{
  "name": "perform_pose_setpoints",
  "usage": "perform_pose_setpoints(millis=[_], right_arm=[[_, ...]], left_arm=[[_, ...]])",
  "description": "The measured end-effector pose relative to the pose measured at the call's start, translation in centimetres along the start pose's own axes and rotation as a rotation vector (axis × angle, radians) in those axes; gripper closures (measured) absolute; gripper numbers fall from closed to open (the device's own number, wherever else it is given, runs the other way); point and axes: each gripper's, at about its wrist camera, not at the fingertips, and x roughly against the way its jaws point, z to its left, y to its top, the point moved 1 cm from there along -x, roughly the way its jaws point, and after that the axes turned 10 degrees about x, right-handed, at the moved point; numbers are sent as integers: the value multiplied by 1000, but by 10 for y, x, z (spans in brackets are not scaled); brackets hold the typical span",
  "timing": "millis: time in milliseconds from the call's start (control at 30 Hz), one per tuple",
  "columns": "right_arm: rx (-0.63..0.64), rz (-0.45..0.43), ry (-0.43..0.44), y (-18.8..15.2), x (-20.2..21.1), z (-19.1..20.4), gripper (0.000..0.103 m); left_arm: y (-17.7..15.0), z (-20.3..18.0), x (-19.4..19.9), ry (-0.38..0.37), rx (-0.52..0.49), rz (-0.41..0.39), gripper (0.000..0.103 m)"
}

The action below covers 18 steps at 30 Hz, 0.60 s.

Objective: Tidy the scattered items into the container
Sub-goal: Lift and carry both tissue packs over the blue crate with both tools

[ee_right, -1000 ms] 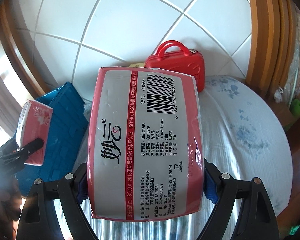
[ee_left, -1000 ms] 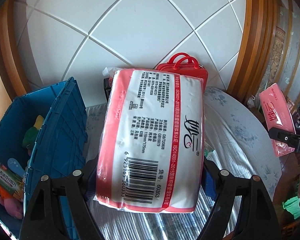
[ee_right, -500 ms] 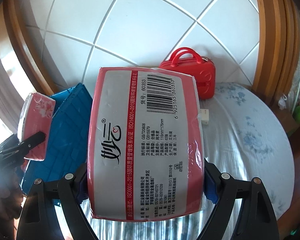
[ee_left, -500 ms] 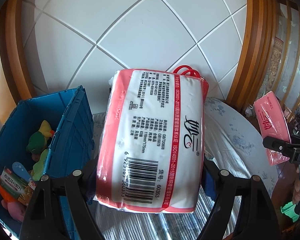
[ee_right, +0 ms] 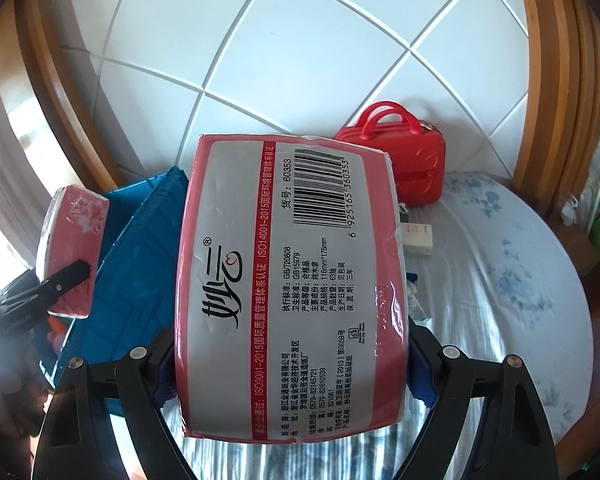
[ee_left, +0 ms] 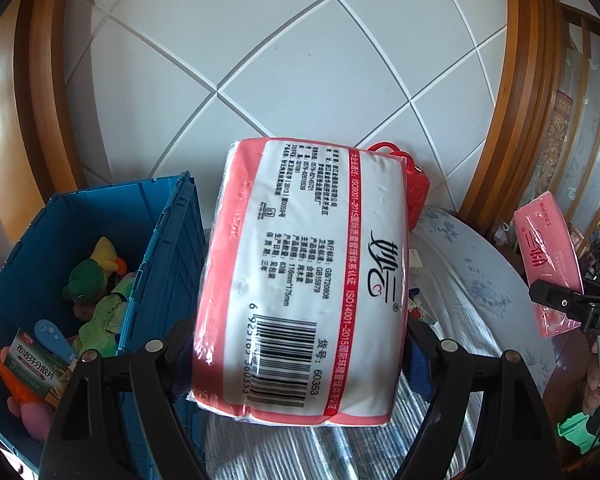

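Tissue packs fill the middle of both wrist views: the left gripper (ee_left: pixel 300 344) has its jaws clamped on a pink-and-white plastic-wrapped tissue pack (ee_left: pixel 300 292), and the right gripper (ee_right: pixel 288 356) has its jaws clamped on a second pink-and-white tissue pack (ee_right: pixel 292 280). At lower left of the left view stands the open blue plastic crate (ee_left: pixel 168 248), just beside the held pack, with a green plush toy (ee_left: pixel 96 288) and a small printed box (ee_left: pixel 34 368) inside. A red hard-shell handbag (ee_right: pixel 404 160) sits at upper right of the right view on the floral-covered surface (ee_right: pixel 520 280), with a small white box (ee_right: pixel 418 238) below it.
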Motion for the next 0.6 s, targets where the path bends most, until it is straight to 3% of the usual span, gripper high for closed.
perform_pose_setpoints(millis=[600], right_arm=[[18,-47,-1,15,3,40,16]], left_arm=[[19,41,17,-23,13,-49,22]])
